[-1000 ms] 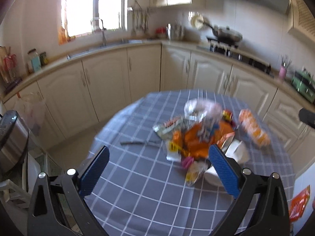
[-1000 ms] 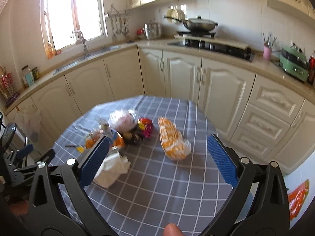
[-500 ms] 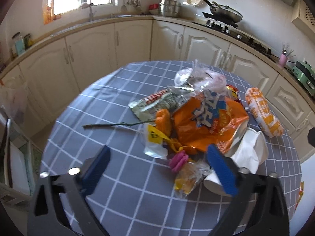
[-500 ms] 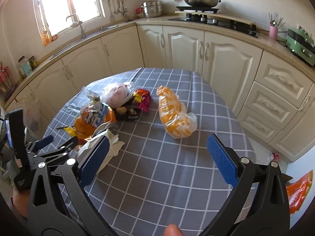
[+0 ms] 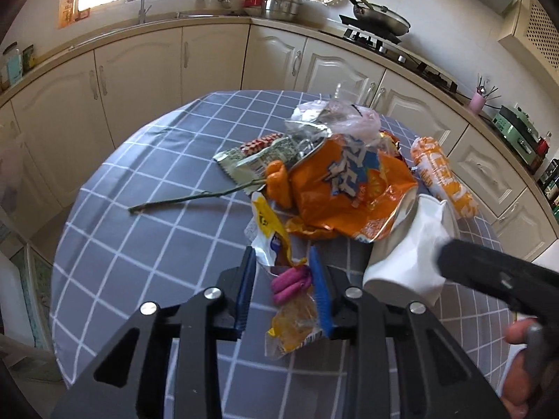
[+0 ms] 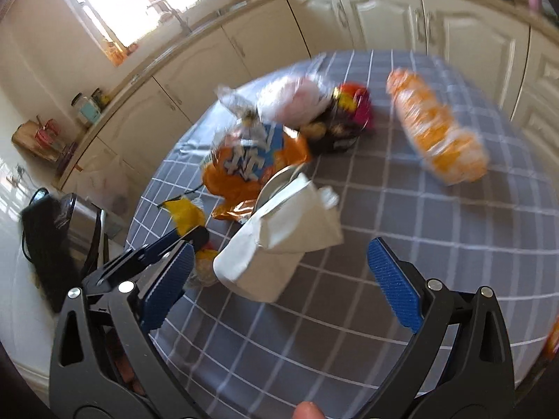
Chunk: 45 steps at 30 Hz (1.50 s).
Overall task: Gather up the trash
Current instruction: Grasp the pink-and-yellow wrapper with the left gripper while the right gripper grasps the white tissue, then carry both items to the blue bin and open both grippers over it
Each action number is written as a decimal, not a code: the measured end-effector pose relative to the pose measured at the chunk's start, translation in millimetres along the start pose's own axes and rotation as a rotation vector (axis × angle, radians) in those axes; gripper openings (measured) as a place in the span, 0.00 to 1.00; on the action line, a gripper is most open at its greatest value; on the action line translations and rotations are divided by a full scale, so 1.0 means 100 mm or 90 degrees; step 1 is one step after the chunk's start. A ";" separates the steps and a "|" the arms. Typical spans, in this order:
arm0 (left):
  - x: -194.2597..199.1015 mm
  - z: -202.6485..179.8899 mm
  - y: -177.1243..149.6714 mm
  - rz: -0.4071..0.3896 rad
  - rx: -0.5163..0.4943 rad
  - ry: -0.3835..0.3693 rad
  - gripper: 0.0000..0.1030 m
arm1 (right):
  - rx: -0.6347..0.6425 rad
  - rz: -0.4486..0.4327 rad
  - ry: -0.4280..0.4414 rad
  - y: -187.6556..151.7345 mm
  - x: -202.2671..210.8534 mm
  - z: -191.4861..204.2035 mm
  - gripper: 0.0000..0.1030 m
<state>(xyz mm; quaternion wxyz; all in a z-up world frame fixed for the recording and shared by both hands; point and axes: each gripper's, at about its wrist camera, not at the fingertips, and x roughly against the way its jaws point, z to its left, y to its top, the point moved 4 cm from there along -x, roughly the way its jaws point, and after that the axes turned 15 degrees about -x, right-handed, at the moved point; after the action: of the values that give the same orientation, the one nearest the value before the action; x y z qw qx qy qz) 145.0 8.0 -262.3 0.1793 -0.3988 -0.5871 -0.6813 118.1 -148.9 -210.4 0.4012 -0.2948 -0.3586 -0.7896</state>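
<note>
A heap of trash lies on the grey checked table (image 5: 139,244): an orange chip bag (image 5: 349,188), a green wrapper (image 5: 258,160), a thin stem (image 5: 195,197) and a crumpled white paper bag (image 5: 408,255). My left gripper (image 5: 281,251) is low at the heap's near edge. Its jaws are closing around a clear snack wrapper (image 5: 293,317) and a pink piece (image 5: 291,282); bare cloth still shows beside the left pad. My right gripper (image 6: 279,248) is wide open, hanging over the white paper bag (image 6: 279,244), with nothing held.
An orange-and-white bread bag (image 6: 436,129) lies apart at the table's right. A clear plastic bag (image 5: 346,115) and dark wrappers sit at the back of the heap. A steel bin (image 6: 77,230) stands left of the table. Cabinets (image 5: 139,80) ring the room.
Both grippers have dropped toward the table and tipped downward. The left jaws have narrowed from wide open to close around the small wrapper. The right gripper has swung over the white bag.
</note>
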 end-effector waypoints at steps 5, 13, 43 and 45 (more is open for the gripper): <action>0.10 0.03 -0.07 -0.005 -0.001 -0.002 0.28 | -0.024 0.026 0.017 -0.03 -0.10 -0.03 0.48; 0.26 -0.03 -0.14 -0.020 -0.007 -0.013 0.26 | -0.027 0.000 0.035 -0.03 0.24 -0.28 0.29; 0.36 -3.62 1.01 -0.091 -0.301 -0.324 0.26 | -0.307 -0.312 0.047 0.38 2.68 -3.26 0.28; 0.10 -4.09 0.91 -0.048 -0.330 -0.354 0.26 | -0.351 -0.307 0.013 0.32 2.64 -3.68 0.28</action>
<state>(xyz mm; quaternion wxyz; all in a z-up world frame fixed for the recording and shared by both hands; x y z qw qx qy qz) 67.7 -397.4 -191.4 -0.1189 -0.5788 -0.4359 -0.6789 -53.7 -569.3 -209.9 0.1128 -0.2912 -0.1871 -0.9314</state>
